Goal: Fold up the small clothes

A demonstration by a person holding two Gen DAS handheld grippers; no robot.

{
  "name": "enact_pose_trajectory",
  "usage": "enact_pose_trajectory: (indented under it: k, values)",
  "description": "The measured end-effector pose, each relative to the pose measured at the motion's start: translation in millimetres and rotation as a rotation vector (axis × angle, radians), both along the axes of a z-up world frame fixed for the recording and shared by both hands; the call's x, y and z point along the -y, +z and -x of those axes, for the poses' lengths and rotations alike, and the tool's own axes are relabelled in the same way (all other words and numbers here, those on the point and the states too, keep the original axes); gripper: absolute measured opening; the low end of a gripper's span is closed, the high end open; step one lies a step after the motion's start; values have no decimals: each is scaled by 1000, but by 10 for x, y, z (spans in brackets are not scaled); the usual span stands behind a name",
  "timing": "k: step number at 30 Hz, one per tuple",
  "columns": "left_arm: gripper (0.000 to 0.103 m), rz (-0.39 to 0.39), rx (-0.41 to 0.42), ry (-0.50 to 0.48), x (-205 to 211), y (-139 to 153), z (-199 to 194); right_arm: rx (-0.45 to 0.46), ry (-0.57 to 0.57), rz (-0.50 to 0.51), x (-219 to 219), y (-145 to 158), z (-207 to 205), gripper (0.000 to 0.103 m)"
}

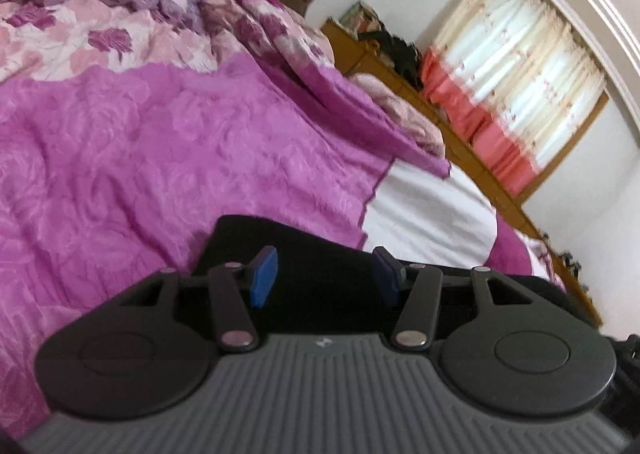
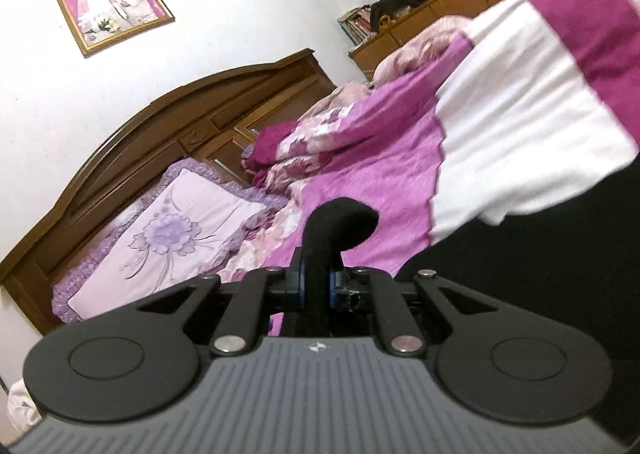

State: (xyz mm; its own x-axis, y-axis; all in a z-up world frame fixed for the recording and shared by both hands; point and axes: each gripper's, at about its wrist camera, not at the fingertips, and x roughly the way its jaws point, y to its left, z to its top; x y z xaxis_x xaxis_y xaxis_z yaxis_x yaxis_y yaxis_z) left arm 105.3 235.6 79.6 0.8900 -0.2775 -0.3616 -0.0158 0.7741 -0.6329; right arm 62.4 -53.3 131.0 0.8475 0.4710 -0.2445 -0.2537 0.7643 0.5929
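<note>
Black garment point(image 2: 340, 230) pinched at one edge in right gripper point(image 2: 318, 286), a fold poking up between closed pads; rest draped low over purple bedspread point(image 1: 160, 158). Left gripper point(image 1: 326, 274) half open above it, holding nothing. Probably soft, light, floppy; best taken at corners

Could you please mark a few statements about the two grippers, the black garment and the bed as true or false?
1. The right gripper is shut on a fold of the black garment. True.
2. The left gripper is clamped shut. False: its blue pads stand apart, black fabric lying beyond them.
3. The bedspread is green. False: it is purple-pink.
4. A floral pillow lies by the wooden headboard. True.
</note>
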Motion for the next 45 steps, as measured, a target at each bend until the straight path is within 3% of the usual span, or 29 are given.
enact_pose_trajectory:
  k: [2,6,8,11,14,20,21,22,25,29,31,34,37,39,41,43,45]
  values:
    - [54,27,-9,-50,40,-24,-10,10,-19,56,216,98,5,10]
    - [54,243,-82,-157,104,-170,-64,-39,-85,182,759,128,22,10]
    - [54,292,-131,-176,174,-201,-102,-86,-122,224,1011,51,55,10]
    - [54,203,-112,-196,350,-95,-105,-167,-176,270,1421,-102,122,10]
    - [54,129,-112,-186,528,-27,-96,-191,-229,275,1810,-213,212,10]
    - [53,203,-281,-112,596,-85,-3,-178,-298,229,2464,-329,441,10]
    - [48,210,-309,-85,572,-110,12,-178,-299,238,2532,-353,471,10]
    - [41,222,-320,-40,512,-136,29,-183,-300,245,2552,-371,465,10]
    - [36,218,-296,74,267,-173,46,-188,-329,264,2614,-500,504,10]
    - [36,254,-307,130,52,-206,-24,-66,-386,397,2482,-629,641,10]
    - [36,222,-301,98,129,-183,-64,-89,-397,397,2487,-654,579,10]
    - [36,137,-256,-39,439,-88,-74,-89,-425,361,2477,-680,512,11]
    - [36,-83,-176,-203,856,61,23,-168,-412,354,2451,-855,386,11]
    - [36,-249,-201,-264,1100,40,46,-217,-431,391,2440,-987,324,12]
    - [31,-348,-253,-239,1194,-103,60,-241,-436,392,2455,-1036,290,12]
    - [27,-362,-310,-183,1141,-235,52,-235,-436,371,2460,-1019,279,12]
    - [28,-422,-311,-155,1118,-284,68,-213,-426,357,2450,-972,287,12]
